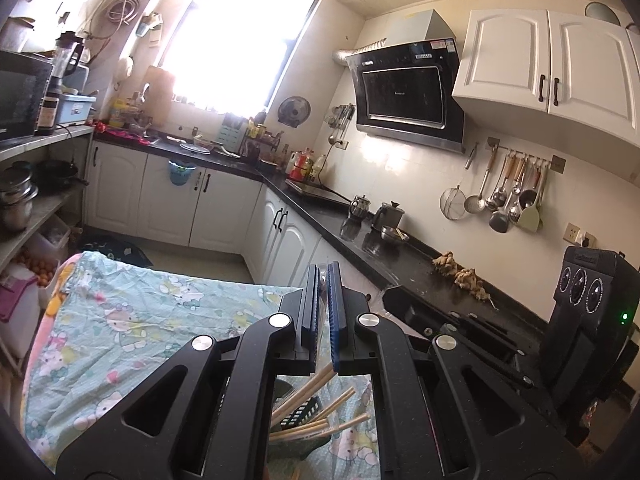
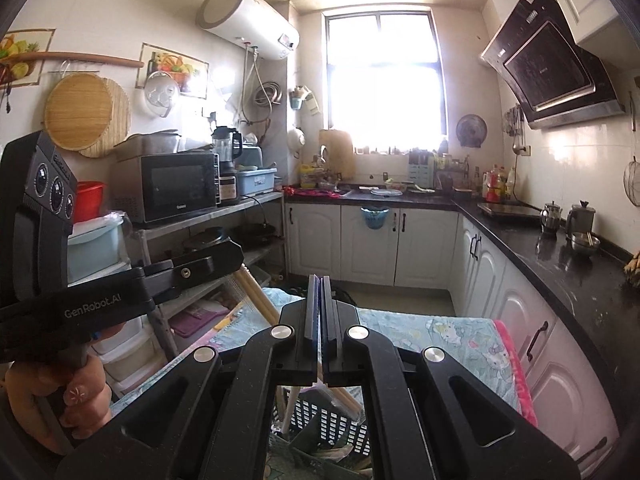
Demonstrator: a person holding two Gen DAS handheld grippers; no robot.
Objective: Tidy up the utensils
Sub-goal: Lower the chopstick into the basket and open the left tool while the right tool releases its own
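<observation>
Wooden chopsticks in the dark basket — near, beneath your left gripper and right gripper, both closed, empty.

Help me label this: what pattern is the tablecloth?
Pale blue-green tablecloth with cartoon cat prints; clearest in left wrist view.

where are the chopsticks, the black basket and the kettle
chopsticks (image 1: 308, 404): left wrist view, mid-shaft of one stick
black basket (image 2: 328, 420): right wrist view, slotted side wall
kettle (image 1: 387, 216): left wrist view, steel body

a home kitchen: range hood ahead right, white cabinets ahead, microwave left, hanging ladles.
</observation>
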